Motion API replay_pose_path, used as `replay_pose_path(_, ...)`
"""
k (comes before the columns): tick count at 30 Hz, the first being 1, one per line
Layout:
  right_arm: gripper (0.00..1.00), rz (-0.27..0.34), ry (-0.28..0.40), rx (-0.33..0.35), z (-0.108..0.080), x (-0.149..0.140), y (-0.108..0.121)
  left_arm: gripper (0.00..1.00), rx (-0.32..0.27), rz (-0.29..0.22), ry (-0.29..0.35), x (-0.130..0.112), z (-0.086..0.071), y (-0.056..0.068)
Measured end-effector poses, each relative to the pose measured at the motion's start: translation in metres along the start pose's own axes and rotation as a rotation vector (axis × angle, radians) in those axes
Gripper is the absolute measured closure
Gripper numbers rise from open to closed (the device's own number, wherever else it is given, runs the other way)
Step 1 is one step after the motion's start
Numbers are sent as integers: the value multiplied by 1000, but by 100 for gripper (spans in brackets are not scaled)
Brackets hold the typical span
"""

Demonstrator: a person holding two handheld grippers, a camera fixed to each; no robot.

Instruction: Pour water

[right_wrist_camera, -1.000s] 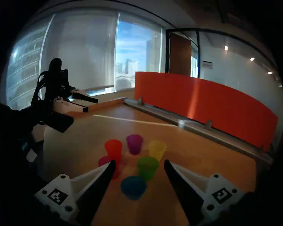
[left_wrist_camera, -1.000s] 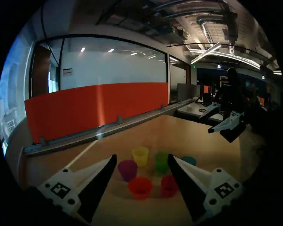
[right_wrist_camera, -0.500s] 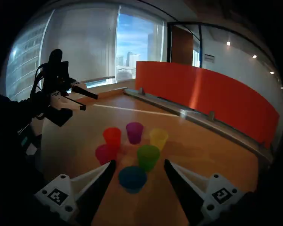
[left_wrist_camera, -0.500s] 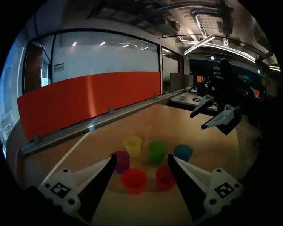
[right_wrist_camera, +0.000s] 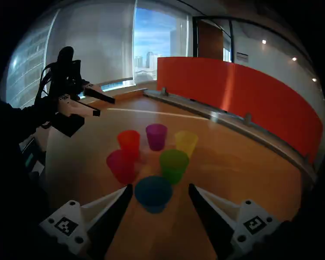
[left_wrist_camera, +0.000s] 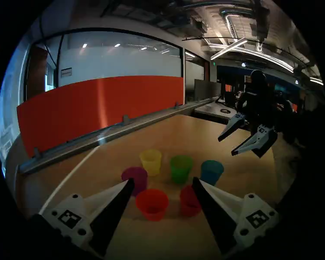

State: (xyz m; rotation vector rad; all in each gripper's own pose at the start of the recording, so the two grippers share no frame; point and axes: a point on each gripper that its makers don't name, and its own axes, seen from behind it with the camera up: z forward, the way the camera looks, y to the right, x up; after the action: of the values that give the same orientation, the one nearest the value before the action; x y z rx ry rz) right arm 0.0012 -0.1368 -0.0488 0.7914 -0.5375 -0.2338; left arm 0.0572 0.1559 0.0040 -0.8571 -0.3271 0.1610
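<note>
Several small plastic cups stand clustered on the wooden table (left_wrist_camera: 193, 134). In the left gripper view the red cup (left_wrist_camera: 152, 203) and magenta cup (left_wrist_camera: 189, 200) are nearest, with purple (left_wrist_camera: 135, 178), yellow (left_wrist_camera: 150, 161), green (left_wrist_camera: 180, 168) and blue (left_wrist_camera: 212, 171) behind. My left gripper (left_wrist_camera: 161, 182) is open and empty just short of them. My right gripper (right_wrist_camera: 160, 186) is open too, and the blue cup (right_wrist_camera: 153, 193) sits close between its fingertips without touching. Behind it are green (right_wrist_camera: 173, 165), magenta (right_wrist_camera: 120, 166), red (right_wrist_camera: 128, 143), purple (right_wrist_camera: 156, 136) and yellow (right_wrist_camera: 186, 143).
An orange partition (left_wrist_camera: 97, 106) with a metal rail (left_wrist_camera: 119, 130) runs along the table's far side. Each gripper shows farther off in the other's view: the right gripper (left_wrist_camera: 245, 136), the left gripper (right_wrist_camera: 106, 107), held by dark-sleeved hands. Large windows (right_wrist_camera: 97, 52) stand behind.
The right gripper has moved forward and down toward the cups, so the blue cup now lies between its fingertips. The left gripper has shifted slightly; the cups look a little higher and wider apart.
</note>
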Motion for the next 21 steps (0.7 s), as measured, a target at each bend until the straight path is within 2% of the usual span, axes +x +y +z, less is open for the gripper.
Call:
replay_pose_path(9,0,15,-27,15,13,-20,-1,0,-13,11,-12,-4,7,5)
replay_pose_path(21,0,2,-57,21,32,-40,-4,0,-26,15,-11,-5,14,9)
